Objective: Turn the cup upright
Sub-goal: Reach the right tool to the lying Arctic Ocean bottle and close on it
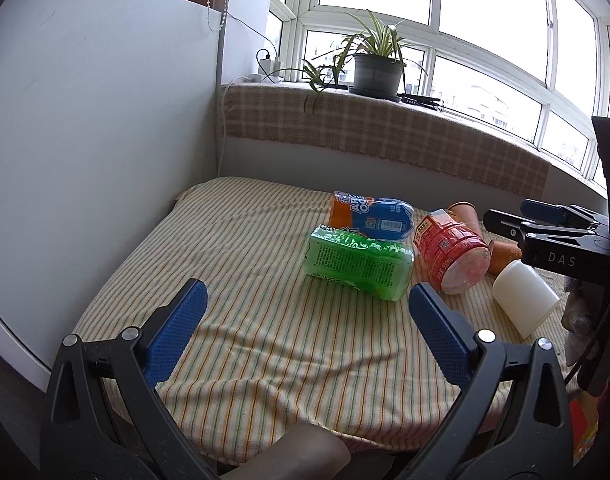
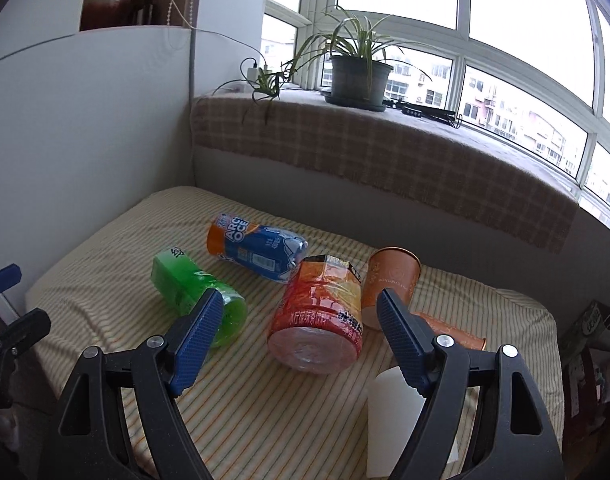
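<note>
On the striped bed (image 2: 105, 280), the white cup (image 2: 397, 412) lies on its side just under my right jaws (image 2: 301, 340), which stand wide and empty; my left jaws (image 1: 305, 328) are wide too, well apart from it. I judge the red bottle (image 2: 317, 320) close by could get knocked, or the smooth cup could squirt free on soft bedding.

The cloth (image 2: 265, 412) under both tools is woven, matt and striped. Ahead of the right gripper (image 2: 301, 340), the red cup (image 2: 317, 320) wears glossy film, as does the green cup (image 1: 357, 264). The white cup (image 1: 523, 296) looks matt. The pads (image 1: 177, 332) are blue, finely textured.
</note>
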### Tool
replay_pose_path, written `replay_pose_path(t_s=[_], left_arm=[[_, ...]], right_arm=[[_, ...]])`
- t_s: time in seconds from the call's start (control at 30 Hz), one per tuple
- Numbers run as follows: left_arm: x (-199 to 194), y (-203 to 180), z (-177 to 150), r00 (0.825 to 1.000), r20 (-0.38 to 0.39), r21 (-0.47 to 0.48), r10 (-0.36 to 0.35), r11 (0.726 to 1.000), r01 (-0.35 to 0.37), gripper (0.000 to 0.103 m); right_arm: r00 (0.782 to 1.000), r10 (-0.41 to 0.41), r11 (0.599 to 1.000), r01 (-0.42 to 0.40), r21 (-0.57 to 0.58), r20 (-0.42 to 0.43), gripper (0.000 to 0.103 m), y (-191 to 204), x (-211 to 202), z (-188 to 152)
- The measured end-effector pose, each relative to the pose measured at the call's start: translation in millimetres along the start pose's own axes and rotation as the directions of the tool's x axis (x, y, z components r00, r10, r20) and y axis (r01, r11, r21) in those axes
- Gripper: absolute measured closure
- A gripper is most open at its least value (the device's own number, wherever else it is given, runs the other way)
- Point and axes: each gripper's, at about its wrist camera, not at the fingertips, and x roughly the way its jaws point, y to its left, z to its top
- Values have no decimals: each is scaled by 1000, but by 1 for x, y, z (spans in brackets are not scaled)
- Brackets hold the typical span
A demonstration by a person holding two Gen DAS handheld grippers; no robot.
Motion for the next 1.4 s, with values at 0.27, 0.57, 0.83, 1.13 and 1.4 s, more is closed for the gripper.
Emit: replay_pose_path(t_s=[0.27,0.57,0.83,1.13,1.4], left_arm=[[5,20,-5,999,-46,-28,7,1000,-8,1],[2,35,-5,998,-59,-58,22,998,-25,1],[4,58,-6,996,-68,-106,63,992,-70,1],[7,64,-6,995,-73,-119,69,990,-78,1],[7,66,-7,994,-78,-125,70,989,-80,1]], right_arm=[[973,129,970,-164,-181,-189,24,15,72,41],[912,95,884,-262,-388,-400,24,42,156,63],[871,22,827,-292,-481,-491,24,59,206,61],[842,-31,819,-288,-497,-539,24,63,244,61],[833,-89,791,-273,-547,-546,28,71,258,56]])
